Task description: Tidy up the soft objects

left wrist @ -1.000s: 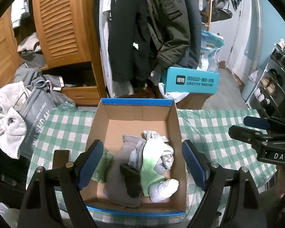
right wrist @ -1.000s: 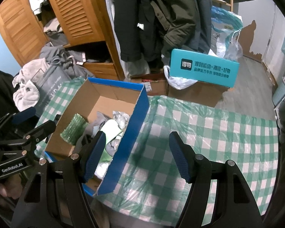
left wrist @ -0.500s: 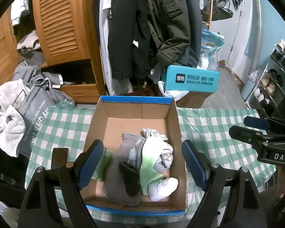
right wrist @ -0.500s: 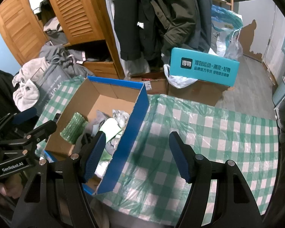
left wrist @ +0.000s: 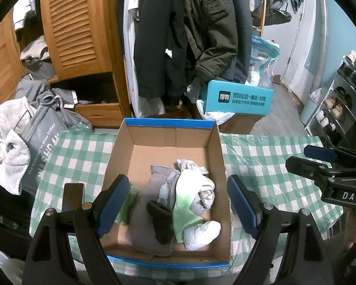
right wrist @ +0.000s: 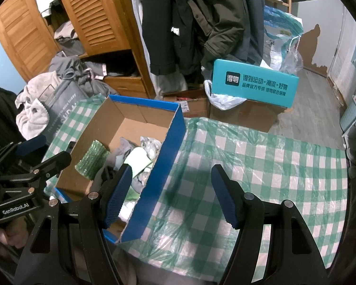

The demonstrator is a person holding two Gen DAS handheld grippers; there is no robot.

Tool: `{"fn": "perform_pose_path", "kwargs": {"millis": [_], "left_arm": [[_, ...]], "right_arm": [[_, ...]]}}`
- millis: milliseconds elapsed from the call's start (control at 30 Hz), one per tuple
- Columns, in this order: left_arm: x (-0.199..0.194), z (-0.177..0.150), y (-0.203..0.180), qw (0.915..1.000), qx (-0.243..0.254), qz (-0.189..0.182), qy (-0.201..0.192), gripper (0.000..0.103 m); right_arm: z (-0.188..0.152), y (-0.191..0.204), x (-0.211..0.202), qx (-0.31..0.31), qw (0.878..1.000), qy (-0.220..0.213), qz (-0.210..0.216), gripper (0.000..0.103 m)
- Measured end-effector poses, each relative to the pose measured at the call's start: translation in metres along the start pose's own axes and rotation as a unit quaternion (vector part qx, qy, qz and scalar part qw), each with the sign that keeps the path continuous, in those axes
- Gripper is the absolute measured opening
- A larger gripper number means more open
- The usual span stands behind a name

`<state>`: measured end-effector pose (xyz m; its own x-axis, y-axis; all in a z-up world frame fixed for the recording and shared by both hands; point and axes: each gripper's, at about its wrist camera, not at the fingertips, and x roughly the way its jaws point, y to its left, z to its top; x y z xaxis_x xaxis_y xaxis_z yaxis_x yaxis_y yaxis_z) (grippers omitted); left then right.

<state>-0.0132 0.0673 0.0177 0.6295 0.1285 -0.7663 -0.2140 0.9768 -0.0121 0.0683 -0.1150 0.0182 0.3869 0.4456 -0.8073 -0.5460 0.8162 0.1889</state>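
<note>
A blue-edged cardboard box (left wrist: 168, 140) (right wrist: 170, 140) stands on the green-checked tablecloth (left wrist: 261, 152) (right wrist: 249, 161). Inside lie a grey garment (left wrist: 144, 216), a black sock (left wrist: 160, 223), a pale green and white cloth (left wrist: 190, 197) (right wrist: 137, 159) and a green bubble-wrap roll (left wrist: 128, 201) (right wrist: 92, 159). My left gripper (left wrist: 178, 204) hangs open above the box with nothing between its blue pads. My right gripper (right wrist: 172, 194) is open too, straddling the box's right wall above the cloth, and holds nothing.
A dark phone (left wrist: 73, 194) lies left of the box. A grey laundry bag with towels (left wrist: 35, 147) sits at the table's left. Behind stand a wooden wardrobe (left wrist: 75, 35), hanging coats (left wrist: 178, 35), a teal box (left wrist: 237, 98) on cartons, and a shoe rack (left wrist: 339, 99) at right.
</note>
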Motion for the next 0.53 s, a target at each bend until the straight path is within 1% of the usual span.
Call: {"fn": "perform_pose_path", "kwargs": {"millis": [367,533], "left_arm": [[-0.0006,-0.0004,-0.0022,1.0000,0.001,0.000,0.001,0.086],[-0.0011,-0.0018,-0.0091,1.0000,0.004,0.000,0.001,0.086]], "right_arm": [[-0.0027,-0.0019,0.0003,0.001,1.000,0.001,0.000,0.068],[-0.0010,-0.0012,0.0006,0.000,1.000,0.002,0.000,0.068]]}}
